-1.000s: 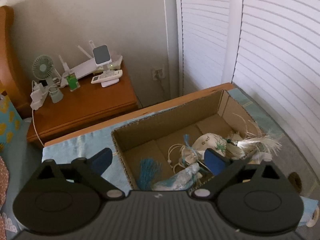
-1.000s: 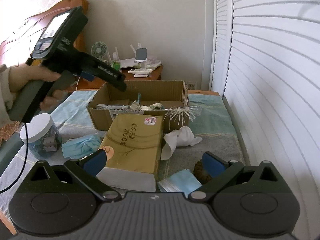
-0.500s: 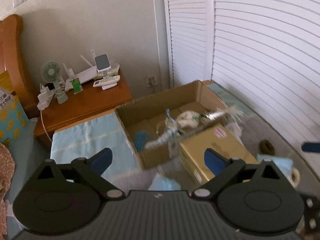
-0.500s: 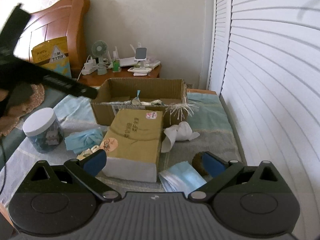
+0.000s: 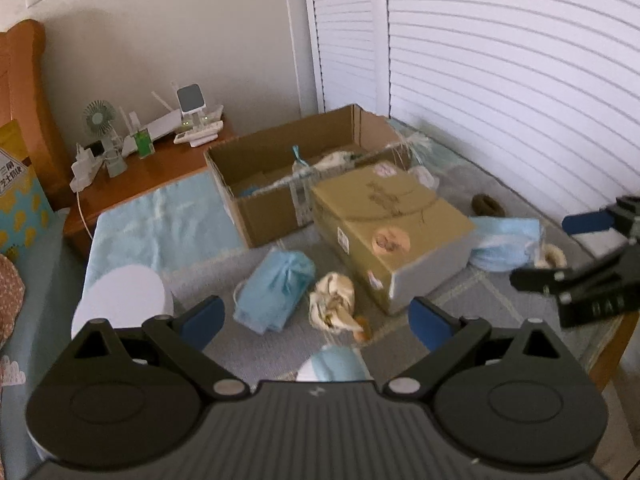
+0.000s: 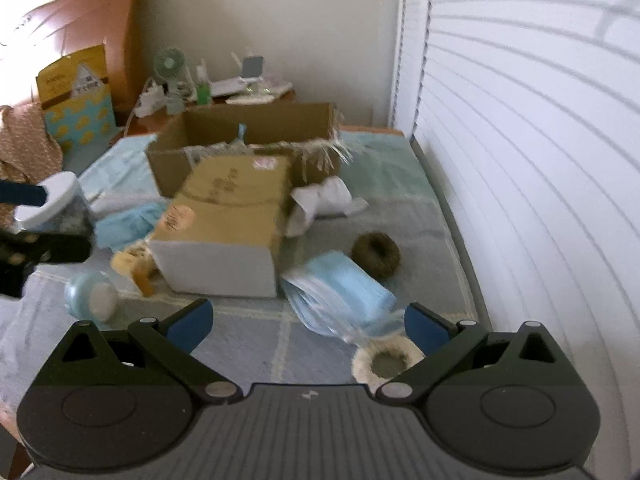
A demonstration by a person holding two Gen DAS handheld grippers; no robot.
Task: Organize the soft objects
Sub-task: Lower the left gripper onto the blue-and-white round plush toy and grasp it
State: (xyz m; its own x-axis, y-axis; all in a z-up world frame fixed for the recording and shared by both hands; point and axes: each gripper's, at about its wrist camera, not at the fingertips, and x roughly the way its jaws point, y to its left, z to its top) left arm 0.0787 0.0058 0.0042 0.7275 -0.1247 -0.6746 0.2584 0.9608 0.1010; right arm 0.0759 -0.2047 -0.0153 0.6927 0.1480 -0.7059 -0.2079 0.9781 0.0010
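A: What containers are seen, and what is held in them?

B: One open cardboard box point(image 5: 280, 184) is seen at the far side of the bed. Several soft items lie inside it: a teal tassel point(image 5: 295, 154), a patterned pouch point(image 5: 336, 159) and a white fringed piece point(image 6: 320, 154) hanging over the box's right corner. The rest of its contents are too blurred to be told apart. One closed brown carton point(image 5: 384, 224) lies just beside the box, on the near side. One clear jar with a white lid point(image 6: 52, 204) stands to the left; its contents cannot be made out.

A: How are the claws set?

B: The left gripper point(image 5: 316, 318) is spread wide, and nothing is held between its blue fingers. The right gripper point(image 6: 310, 322) is likewise spread and empty.

A: What is counted loose on the bed?

B: Two bundles of blue face masks are counted: one point(image 5: 274, 294) left of the carton, one point(image 6: 340, 292) right of it, near the right gripper. One cream patterned pouch point(image 5: 332, 306) lies between the left bundle and the carton. One small blue roll point(image 6: 90, 296) is seen near the left gripper. One white cloth point(image 6: 324, 202) lies crumpled against the carton's far right corner. Two ring-shaped scrunchies are counted: a dark brown one point(image 6: 376, 254) beyond the right mask bundle and a cream fluffy one point(image 6: 386, 360) just beside the right gripper's finger.
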